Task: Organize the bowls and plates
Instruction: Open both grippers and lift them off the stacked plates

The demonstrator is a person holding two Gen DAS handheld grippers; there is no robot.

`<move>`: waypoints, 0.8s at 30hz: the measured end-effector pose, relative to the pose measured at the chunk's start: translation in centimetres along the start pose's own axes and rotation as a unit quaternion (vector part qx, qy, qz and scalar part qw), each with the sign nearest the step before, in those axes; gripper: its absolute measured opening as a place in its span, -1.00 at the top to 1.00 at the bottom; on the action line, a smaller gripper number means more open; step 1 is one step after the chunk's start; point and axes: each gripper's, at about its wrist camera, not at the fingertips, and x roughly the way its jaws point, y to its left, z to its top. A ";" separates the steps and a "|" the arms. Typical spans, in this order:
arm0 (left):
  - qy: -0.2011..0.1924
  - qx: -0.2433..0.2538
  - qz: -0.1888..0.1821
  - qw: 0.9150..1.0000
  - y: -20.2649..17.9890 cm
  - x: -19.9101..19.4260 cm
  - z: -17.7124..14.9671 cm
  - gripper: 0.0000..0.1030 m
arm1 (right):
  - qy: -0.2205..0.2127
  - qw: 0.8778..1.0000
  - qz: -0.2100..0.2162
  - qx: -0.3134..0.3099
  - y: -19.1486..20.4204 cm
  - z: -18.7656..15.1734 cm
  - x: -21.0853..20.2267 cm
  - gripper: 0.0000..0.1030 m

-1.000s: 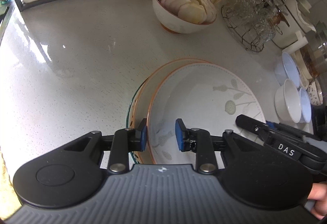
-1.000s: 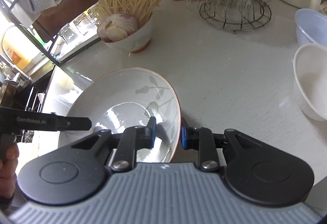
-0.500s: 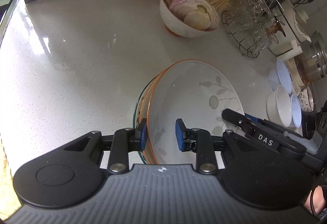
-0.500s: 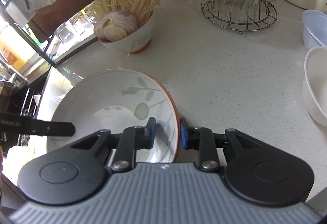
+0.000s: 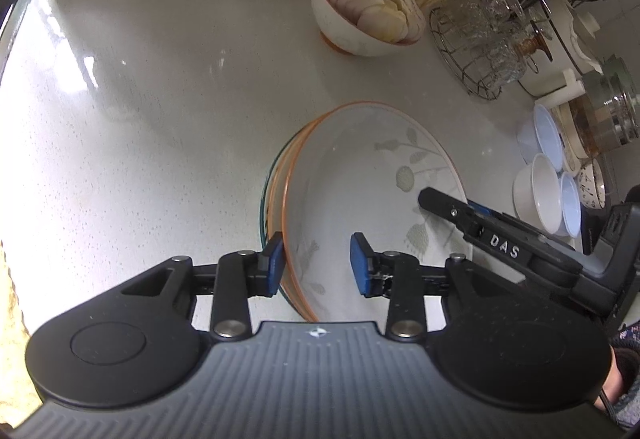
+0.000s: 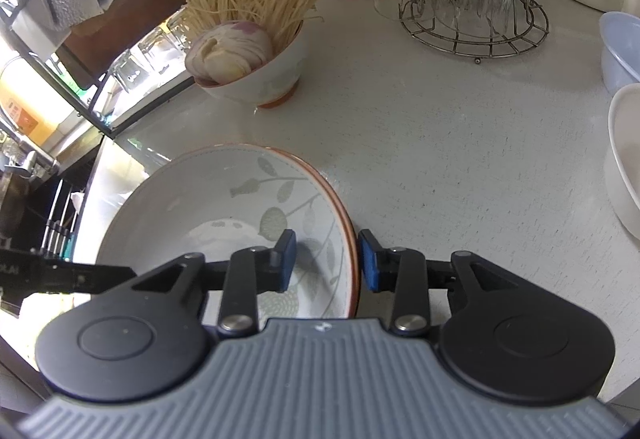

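A white shallow bowl with a grey leaf print and orange rim [image 5: 360, 191] tops a short stack of orange- and green-edged dishes [image 5: 276, 175] on the pale speckled countertop [image 5: 140, 99], gripped from two sides no longer. The left gripper [image 5: 318, 265] straddles the bowl's rim at its 7 o'clock edge, its blue pads [image 5: 275, 263] spread with a clear gap on the inner side. The right gripper [image 6: 327, 259] straddles the rim at the bowl's 4 o'clock edge in its own view, pads likewise standing off the porcelain. Both tools angle steeply down at the counter. Half a second back each pair of jaws sat narrower about the rim; both have just been opening, the rim between them, and the bowl has settled lower onto the stack. At 12 o'clock stands a white bowl of enoki mushrooms and sliced onion [image 5: 368, 19]; at 2 o'clock, a wire rack of upturned glass cups [image 5: 484, 39]
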 end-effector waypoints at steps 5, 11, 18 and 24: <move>0.017 -0.001 -0.003 1.000 0.3 -0.5 -0.5 0.13 | -0.001 1.000 0.002 0.003 0.0 -0.1 -0.1 0.27; 0.008 -0.001 -0.003 1.000 1.1 -1.3 -1.1 0.12 | 0.001 1.000 0.004 0.007 -0.1 -0.2 0.1 0.25; -0.046 0.007 0.005 0.999 0.0 -3.3 -1.1 0.12 | -0.011 1.000 -0.002 -0.001 0.1 0.1 -1.4 0.25; -0.111 0.030 0.019 0.993 -3.2 -6.2 -1.1 0.12 | -0.055 0.998 -0.001 -0.017 0.5 0.7 -5.5 0.25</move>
